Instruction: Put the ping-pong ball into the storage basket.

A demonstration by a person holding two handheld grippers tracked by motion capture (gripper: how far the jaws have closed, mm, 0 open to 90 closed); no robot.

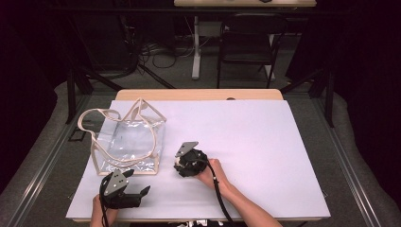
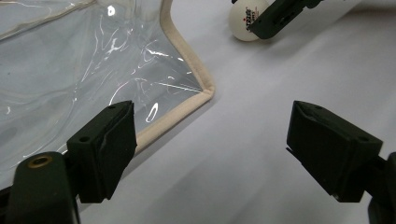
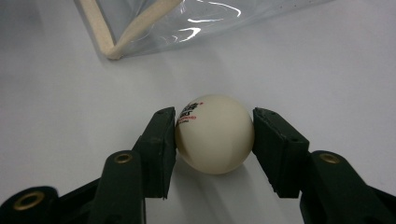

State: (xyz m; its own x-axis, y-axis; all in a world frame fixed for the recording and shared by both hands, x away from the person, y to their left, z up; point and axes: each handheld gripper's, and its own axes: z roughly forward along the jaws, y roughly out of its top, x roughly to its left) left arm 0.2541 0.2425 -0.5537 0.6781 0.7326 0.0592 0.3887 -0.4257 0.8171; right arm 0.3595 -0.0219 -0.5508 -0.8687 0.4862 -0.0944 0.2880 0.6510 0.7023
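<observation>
While resting on the table (image 3: 327, 70), the ball (image 3: 215, 133) sits pinched between the right gripper (image 3: 215, 140) pads.

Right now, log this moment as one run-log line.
right gripper: shut on ping-pong ball | left gripper: open, beside clear tote bag | ball on table

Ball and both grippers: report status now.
Right gripper shut on the ping-pong ball, ball on the table. Left gripper open, holding nothing, beside the clear bag. Nothing between ball and bag.
</observation>
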